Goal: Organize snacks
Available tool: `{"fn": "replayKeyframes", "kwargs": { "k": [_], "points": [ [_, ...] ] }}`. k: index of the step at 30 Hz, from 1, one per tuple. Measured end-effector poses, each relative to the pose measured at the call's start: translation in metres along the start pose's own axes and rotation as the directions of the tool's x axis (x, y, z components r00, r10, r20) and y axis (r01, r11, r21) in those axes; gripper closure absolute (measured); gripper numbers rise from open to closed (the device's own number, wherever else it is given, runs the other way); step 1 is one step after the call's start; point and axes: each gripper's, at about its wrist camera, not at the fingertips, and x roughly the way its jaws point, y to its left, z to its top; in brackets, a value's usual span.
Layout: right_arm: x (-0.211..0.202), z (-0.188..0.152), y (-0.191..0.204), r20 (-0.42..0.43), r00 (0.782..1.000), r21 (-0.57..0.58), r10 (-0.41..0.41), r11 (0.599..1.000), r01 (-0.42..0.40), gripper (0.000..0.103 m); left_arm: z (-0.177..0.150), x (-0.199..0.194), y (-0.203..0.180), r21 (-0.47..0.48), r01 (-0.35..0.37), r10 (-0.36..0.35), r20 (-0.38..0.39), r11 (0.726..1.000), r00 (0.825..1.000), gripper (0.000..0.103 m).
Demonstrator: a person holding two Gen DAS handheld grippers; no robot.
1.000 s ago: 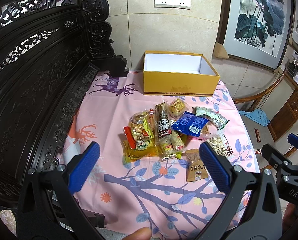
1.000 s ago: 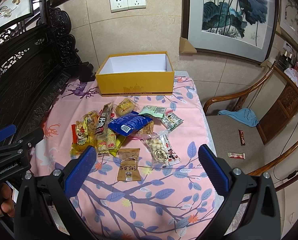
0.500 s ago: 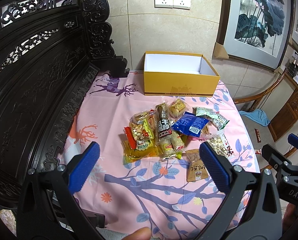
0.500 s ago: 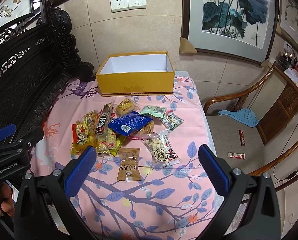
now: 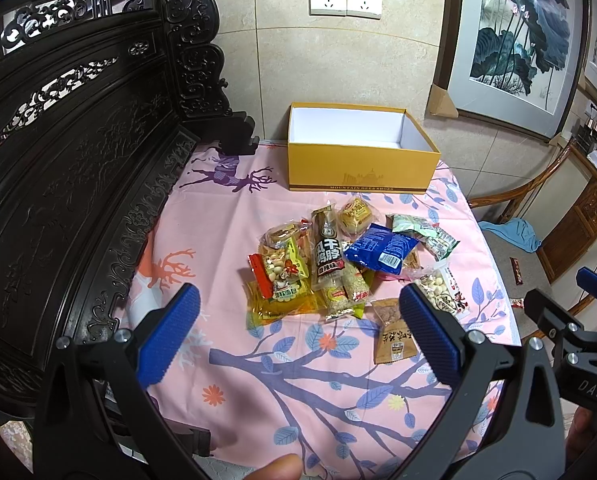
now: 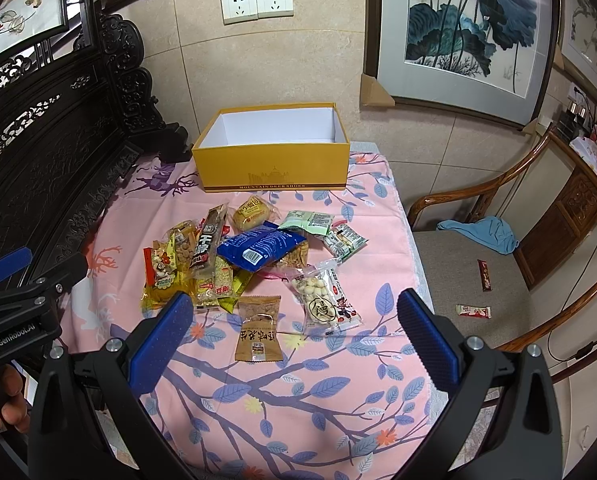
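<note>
Several snack packets lie in a heap on the pink tablecloth [image 5: 226, 224], among them a blue bag [image 5: 380, 247] [image 6: 260, 247], a brown packet [image 5: 392, 334] [image 6: 258, 330] and a clear pack of white balls [image 6: 324, 296]. Behind them stands an open yellow box [image 5: 358, 170] [image 6: 274, 168], white and bare inside. My left gripper [image 5: 298, 336] hovers open above the near table edge, short of the heap. My right gripper [image 6: 292, 336] is also open, just above the brown packet. Neither holds anything.
A dark carved wooden screen [image 5: 70, 152] borders the table's left side. To the right stands a wooden chair [image 6: 494, 280] with a blue cloth [image 6: 484, 232] and two small snack bars [image 6: 473, 311] on its seat. Framed paintings lean on the tiled wall.
</note>
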Motion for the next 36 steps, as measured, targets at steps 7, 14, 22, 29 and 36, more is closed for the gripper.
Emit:
{"fn": "replayKeyframes", "kwargs": {
  "k": [7, 14, 22, 29, 36],
  "points": [
    [0.001, 0.002, 0.0, 0.0, 1.0, 0.0, -0.001, 1.0, 0.001, 0.001, 0.0, 0.0, 0.0, 0.0, -0.001, 0.001, 0.0, 1.0, 1.0, 0.002],
    [0.003, -0.001, 0.004, -0.003, 1.0, -0.001, -0.002, 1.0, 0.002, 0.001, 0.0, 0.0, 0.0, 0.001, -0.001, 0.001, 0.0, 1.0, 1.0, 0.002],
    [0.004, 0.001, 0.005, -0.004, 1.0, -0.001, -0.001, 1.0, 0.001, 0.001, -0.007, 0.003, -0.002, 0.0, 0.0, 0.0, -0.002, 1.0, 1.0, 0.002],
    [0.008, -0.004, 0.011, -0.007, 1.0, 0.0, -0.004, 1.0, 0.004, 0.001, -0.012, 0.005, -0.003, -0.002, -0.001, 0.001, -0.005, 1.0, 1.0, 0.002],
    [0.032, -0.008, -0.01, -0.019, 1.0, -0.005, -0.024, 1.0, 0.024, 0.001, -0.009, 0.026, 0.003, -0.007, -0.004, 0.004, -0.015, 1.0, 1.0, 0.002]
  ]
}}
